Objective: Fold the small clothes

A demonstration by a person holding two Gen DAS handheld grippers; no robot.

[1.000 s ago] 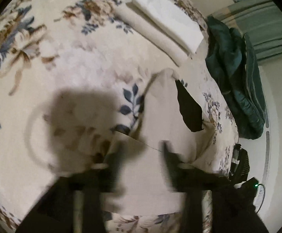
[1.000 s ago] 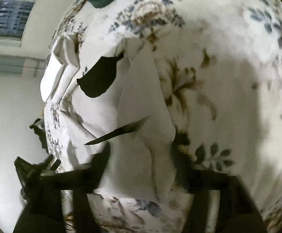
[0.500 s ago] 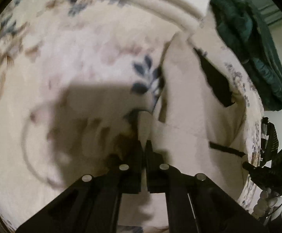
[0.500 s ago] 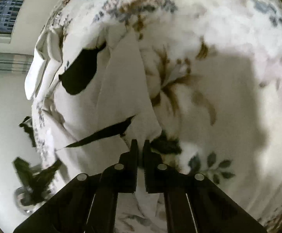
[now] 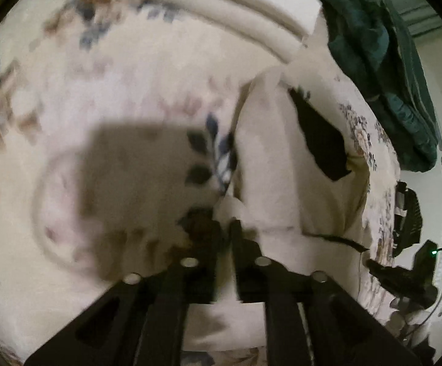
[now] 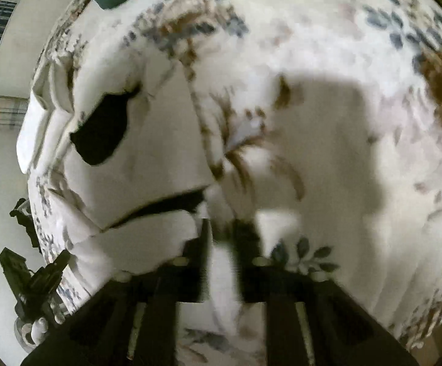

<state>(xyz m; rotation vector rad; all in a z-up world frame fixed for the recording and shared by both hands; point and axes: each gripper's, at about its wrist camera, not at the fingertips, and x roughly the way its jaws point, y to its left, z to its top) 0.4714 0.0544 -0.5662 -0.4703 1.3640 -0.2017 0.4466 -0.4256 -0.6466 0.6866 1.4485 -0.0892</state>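
A cream-white small garment lies on the floral bedspread, with a dark opening near its far end. My left gripper is shut on the garment's near edge, cloth bunched between the fingers. In the right wrist view the same garment lies to the left, its dark opening far left. My right gripper is shut on a fold of the garment's near edge, white cloth running down between the fingers.
Folded white and cream cloths are stacked at the far side of the bed. A dark green garment lies at the bed's right edge. Black equipment stands beyond the bed edge, also in the right wrist view.
Both grippers went from open, astride the garment's near edge, to shut on it. Since half a second ago both views have shifted slightly, and the pinched cloth is lifting.
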